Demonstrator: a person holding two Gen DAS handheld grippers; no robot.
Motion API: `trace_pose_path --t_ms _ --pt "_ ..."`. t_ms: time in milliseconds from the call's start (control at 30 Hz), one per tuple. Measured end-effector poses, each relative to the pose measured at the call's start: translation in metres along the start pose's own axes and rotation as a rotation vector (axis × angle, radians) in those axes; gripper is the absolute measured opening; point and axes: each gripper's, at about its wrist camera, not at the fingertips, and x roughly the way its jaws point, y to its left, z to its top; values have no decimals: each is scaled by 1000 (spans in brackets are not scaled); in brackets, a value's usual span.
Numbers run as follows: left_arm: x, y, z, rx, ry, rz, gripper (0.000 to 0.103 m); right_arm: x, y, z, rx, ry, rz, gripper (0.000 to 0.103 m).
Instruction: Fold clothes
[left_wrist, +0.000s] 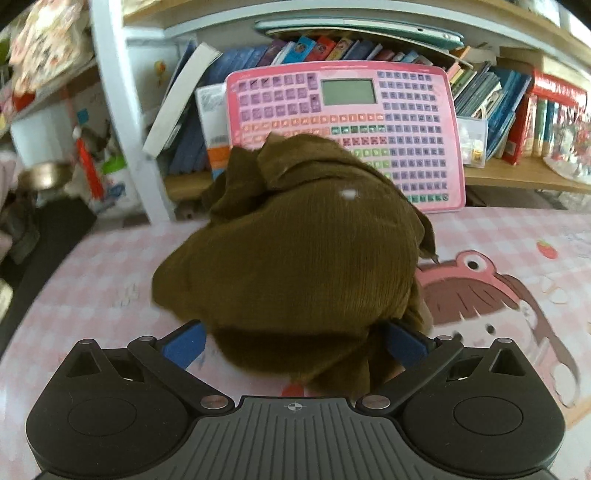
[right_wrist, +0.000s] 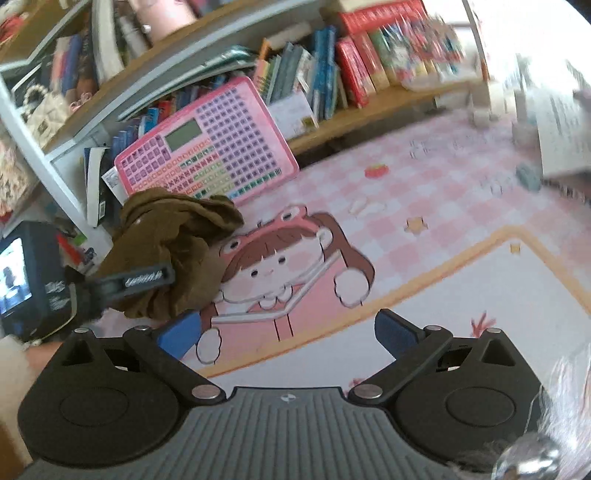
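Seemingly shapeless brown garment (left_wrist: 295, 258), bunched upward.

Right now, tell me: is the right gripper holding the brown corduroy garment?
No. The right gripper is open with only the pink cartoon mat between its fingers; the brown corduroy garment is bunched off to its left.

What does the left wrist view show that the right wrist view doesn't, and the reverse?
Only the left wrist view shows the left gripper with the brown garment bunched between its blue fingers; whether they pinch it cannot be told. Only the right wrist view shows the right gripper, open with nothing between its fingers, the small screen at far left, and the mat's white panel with orange border. Both show the garment, the pink keyboard toy leaning against the bookshelf, and the pink checked mat.
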Motion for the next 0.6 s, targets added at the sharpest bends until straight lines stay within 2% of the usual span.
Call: trace_pose_path --t_ms 133,167,200,233,267,333,367,467,600 --pt "4 4 7 35 -14 10 103 2 -10 -3 56 79 102 102" --pt "3 7 8 34 -15 9 102 2 -11 -4 63 92 127 102" --pt "2 11 10 33 -16 7 96 2 -12 -4 70 105 153 102" --pt "2 14 11 32 -17 6 77 2 -12 -4 69 114 166 102" --pt "1 17 12 31 -17 4 45 2 -11 -4 69 123 180 102" --pt "0 24 15 29 -19 1 23 2 -10 -5 74 139 201 102" --pt "-1 27 17 28 -20 -1 16 3 -10 -5 87 147 206 102" --pt "-9 40 19 6 -24 -23 9 7 -12 -6 140 174 238 102" --pt "-66 60 11 -57 -55 -170 8 19 -18 -11 301 258 386 98"
